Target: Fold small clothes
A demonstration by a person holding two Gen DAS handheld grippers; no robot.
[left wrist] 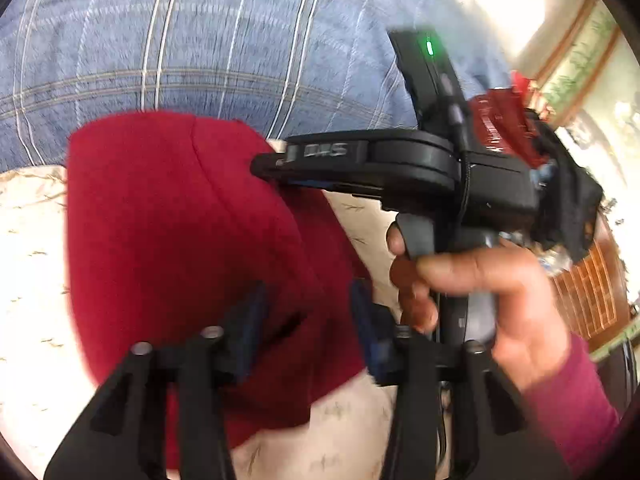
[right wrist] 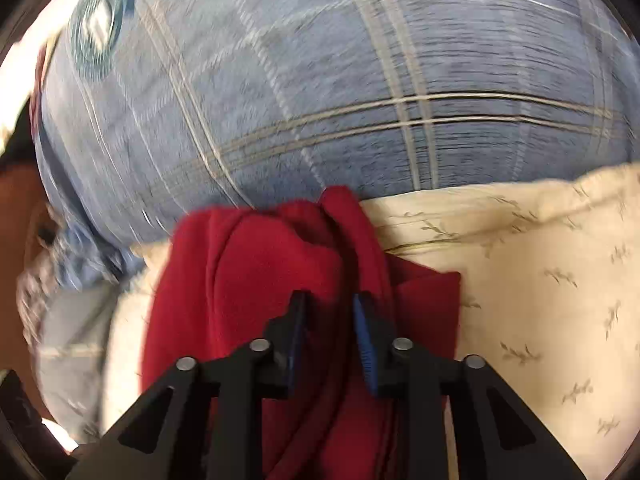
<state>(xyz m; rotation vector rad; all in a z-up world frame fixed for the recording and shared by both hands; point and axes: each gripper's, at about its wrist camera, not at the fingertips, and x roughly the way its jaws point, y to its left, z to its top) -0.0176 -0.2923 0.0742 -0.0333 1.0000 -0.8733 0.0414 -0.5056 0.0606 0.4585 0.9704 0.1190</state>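
Note:
A small red garment [left wrist: 180,220] hangs lifted above a cream leaf-print cloth [left wrist: 32,264]. My left gripper [left wrist: 308,320] is shut on its near lower edge, blue pads pressing the fabric. My right gripper [left wrist: 260,166] comes in from the right in the left wrist view and pinches the garment's far edge. In the right wrist view the right gripper [right wrist: 330,332] is shut on a bunched fold of the red garment [right wrist: 248,272], with more of it draped below the fingers.
The person's blue plaid shirt [right wrist: 320,80] fills the space just behind the garment. The cream leaf-print cloth [right wrist: 540,280] spreads to the right. A wooden cabinet [left wrist: 592,292] stands at the far right of the left wrist view.

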